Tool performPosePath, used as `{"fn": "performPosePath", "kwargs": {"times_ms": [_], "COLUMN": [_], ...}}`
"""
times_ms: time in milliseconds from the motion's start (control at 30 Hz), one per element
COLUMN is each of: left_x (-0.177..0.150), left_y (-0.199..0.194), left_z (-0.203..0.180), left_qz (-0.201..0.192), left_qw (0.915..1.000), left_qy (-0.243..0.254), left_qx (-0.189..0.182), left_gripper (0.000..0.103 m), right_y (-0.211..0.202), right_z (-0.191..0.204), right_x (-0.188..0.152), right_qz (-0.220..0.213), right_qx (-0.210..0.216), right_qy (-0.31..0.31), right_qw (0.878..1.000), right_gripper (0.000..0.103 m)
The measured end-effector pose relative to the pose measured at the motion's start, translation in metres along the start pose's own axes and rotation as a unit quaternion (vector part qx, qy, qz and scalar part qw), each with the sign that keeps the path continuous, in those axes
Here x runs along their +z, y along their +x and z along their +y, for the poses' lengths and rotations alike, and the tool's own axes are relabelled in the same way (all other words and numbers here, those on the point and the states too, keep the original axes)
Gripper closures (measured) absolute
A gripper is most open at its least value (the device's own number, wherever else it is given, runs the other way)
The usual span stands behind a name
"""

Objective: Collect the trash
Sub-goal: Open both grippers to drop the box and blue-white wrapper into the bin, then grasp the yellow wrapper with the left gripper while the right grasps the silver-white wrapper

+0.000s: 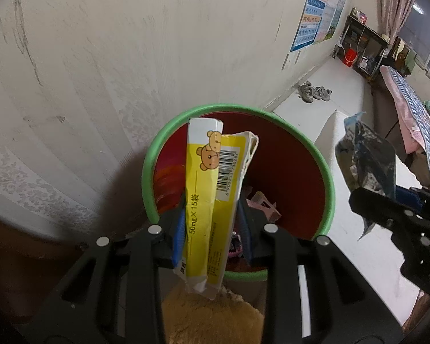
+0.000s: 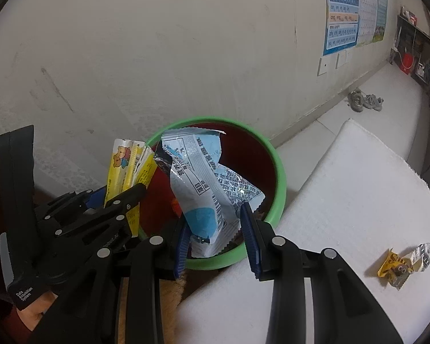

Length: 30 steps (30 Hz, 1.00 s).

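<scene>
**Both hand-held grippers loaded above the bin**

The left hand-held gripper (image 1: 212, 218) clamps a flattened yellow box (image 1: 207, 200) printed with bears, upright over the green-rimmed bin (image 1: 326, 172). The right hand-held gripper (image 2: 215, 229) pinches a crumpled blue-and-white wrapper (image 2: 200, 189) above the same bin, which stands near the wall (image 2: 157, 57). To the right, a small yellow wrapper (image 2: 401, 263) lies on the white surface (image 2: 358, 186).

One bin (image 1: 328, 172), three wrappers (image 2: 203, 183), two shoes (image 2: 365, 101)
</scene>
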<state>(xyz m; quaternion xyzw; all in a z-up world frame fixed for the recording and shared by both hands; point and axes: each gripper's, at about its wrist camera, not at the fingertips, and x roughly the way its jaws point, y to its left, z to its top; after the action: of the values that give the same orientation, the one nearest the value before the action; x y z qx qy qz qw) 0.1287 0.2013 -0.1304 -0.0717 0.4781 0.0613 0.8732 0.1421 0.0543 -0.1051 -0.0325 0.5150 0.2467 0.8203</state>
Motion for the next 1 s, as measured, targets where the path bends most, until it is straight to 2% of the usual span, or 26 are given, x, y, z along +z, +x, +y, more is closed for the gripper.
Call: {"fn": "performPosePath", "kwargs": {"times_ms": [200, 267, 300, 333, 500, 567, 667, 800, 867, 900, 1000], "left_x": [0.004, 0.005, 0.005, 0.005, 0.000, -0.005, -0.011, -0.016, -0.019, -0.021, -0.030], "left_y": [0.005, 0.009, 0.011, 0.012, 0.013, 0.012, 0.010, 0.002, -0.002, -0.004, -0.005], "left_z": [0.000, 0.001, 0.001, 0.001, 0.000, -0.002, -0.007, -0.022, -0.034, -0.043, -0.074], "left_qz": [0.003, 0.006, 0.010, 0.012, 0.014, 0.014, 0.016, 0.010, 0.007, 0.007, 0.019], "left_qw": [1.0000, 1.0000, 0.9999, 0.9999, 0.9998, 0.9998, 0.9997, 0.9998, 0.9997, 0.9995, 0.9982], "left_qy": [-0.005, -0.006, -0.007, -0.008, -0.003, -0.001, 0.007, 0.016, 0.025, 0.031, 0.046], "left_qx": [0.001, 0.000, 0.000, 0.000, 0.011, 0.011, 0.016, 0.008, 0.002, -0.003, -0.034], "left_gripper": [0.070, 0.066, 0.060, 0.053, 0.041, 0.039, 0.037, 0.036, 0.034, 0.034, 0.033], "right_y": [0.009, 0.010, 0.010, 0.011, 0.003, -0.008, -0.028, -0.059, -0.073, -0.080, -0.081], "right_z": [-0.001, -0.001, -0.001, -0.004, -0.017, -0.034, -0.075, -0.162, -0.209, -0.236, -0.279], "right_x": [0.000, 0.000, 0.000, 0.001, -0.008, -0.019, -0.038, -0.065, -0.077, -0.085, -0.098], "right_qz": [0.005, 0.004, 0.001, -0.003, -0.012, -0.020, -0.031, -0.044, -0.046, -0.052, -0.057], "right_qx": [-0.004, -0.002, -0.001, 0.000, -0.004, -0.008, -0.040, -0.120, -0.159, -0.178, -0.192], "right_qy": [-0.001, 0.000, 0.002, 0.005, 0.026, 0.047, 0.086, 0.174, 0.232, 0.269, 0.333], "right_qw": [1.000, 1.000, 1.000, 1.000, 1.000, 0.999, 0.995, 0.976, 0.959, 0.945, 0.922], "right_gripper": [0.068, 0.056, 0.047, 0.042, 0.033, 0.031, 0.030, 0.025, 0.025, 0.025, 0.024]}}
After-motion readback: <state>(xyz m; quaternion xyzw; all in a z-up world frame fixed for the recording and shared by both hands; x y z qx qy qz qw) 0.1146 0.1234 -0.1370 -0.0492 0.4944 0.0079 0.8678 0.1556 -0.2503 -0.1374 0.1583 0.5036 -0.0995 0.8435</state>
